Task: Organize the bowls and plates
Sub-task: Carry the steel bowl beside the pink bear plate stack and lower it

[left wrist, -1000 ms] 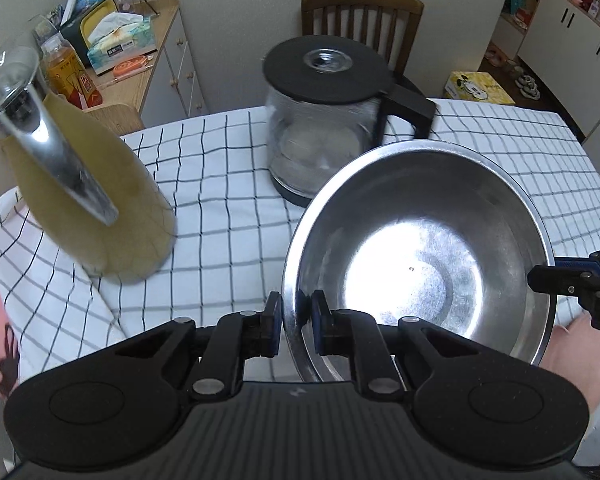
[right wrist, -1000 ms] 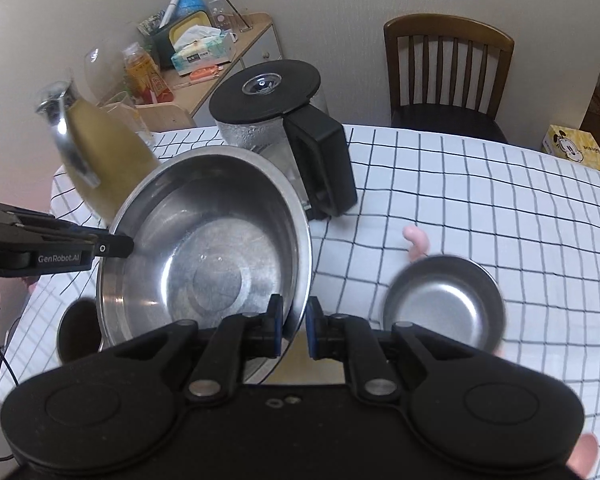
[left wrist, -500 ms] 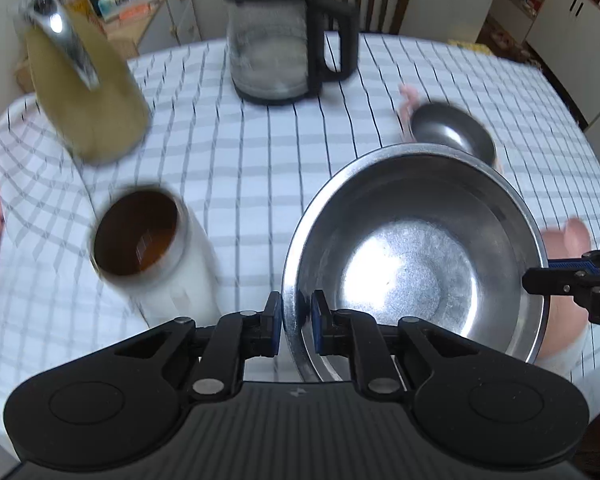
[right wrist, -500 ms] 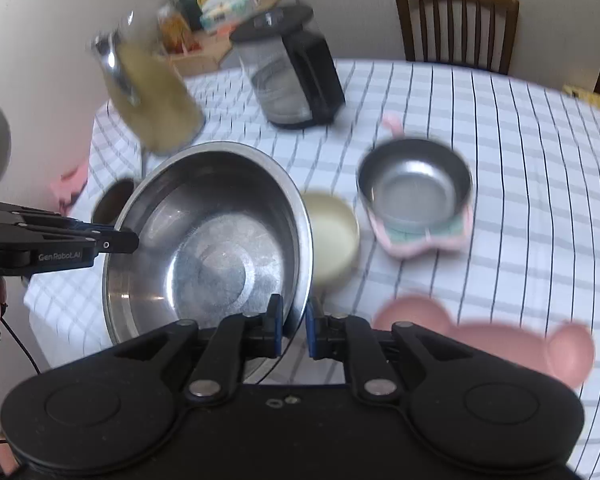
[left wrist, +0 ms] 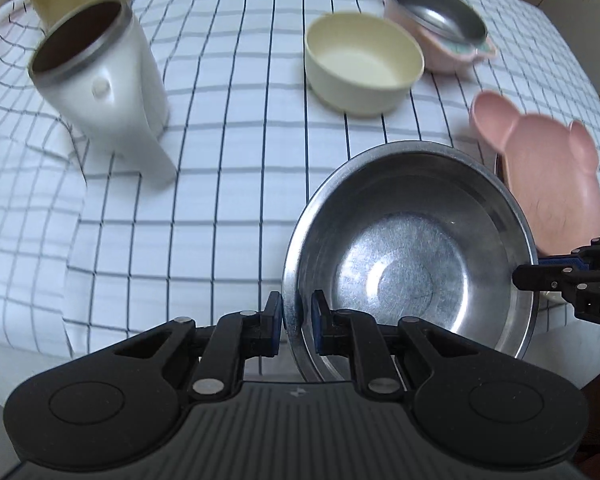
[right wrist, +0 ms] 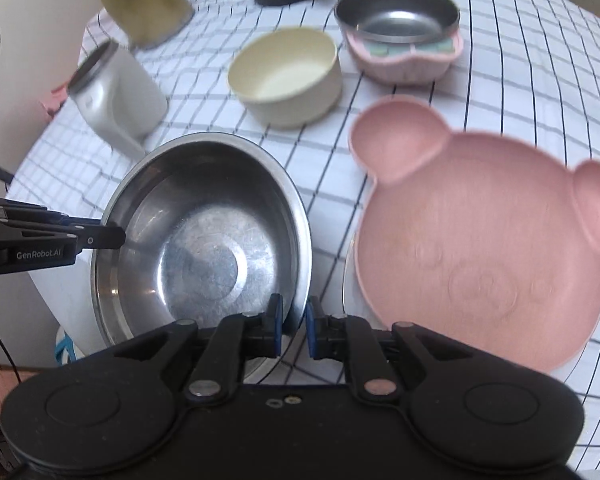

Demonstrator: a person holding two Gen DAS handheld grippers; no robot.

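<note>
Pink bear plate [right wrist: 484, 240], cream bowl [right wrist: 288, 76] — black-checked white tablecloth [left wrist: 220, 160].

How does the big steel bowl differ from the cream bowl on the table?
The steel bowl is shiny metal; the cream bowl is matte and pale yellow. The steel bowl is wider and shallower; the cream bowl is smaller with steeper walls. The steel bowl is gripped at opposite rims by the left gripper and right gripper and tilted; the cream bowl stands upright on the checked tablecloth, touched by nothing. Both are round and empty.

Black grippers, blue-padded jaws, silver pivot screws.
</note>
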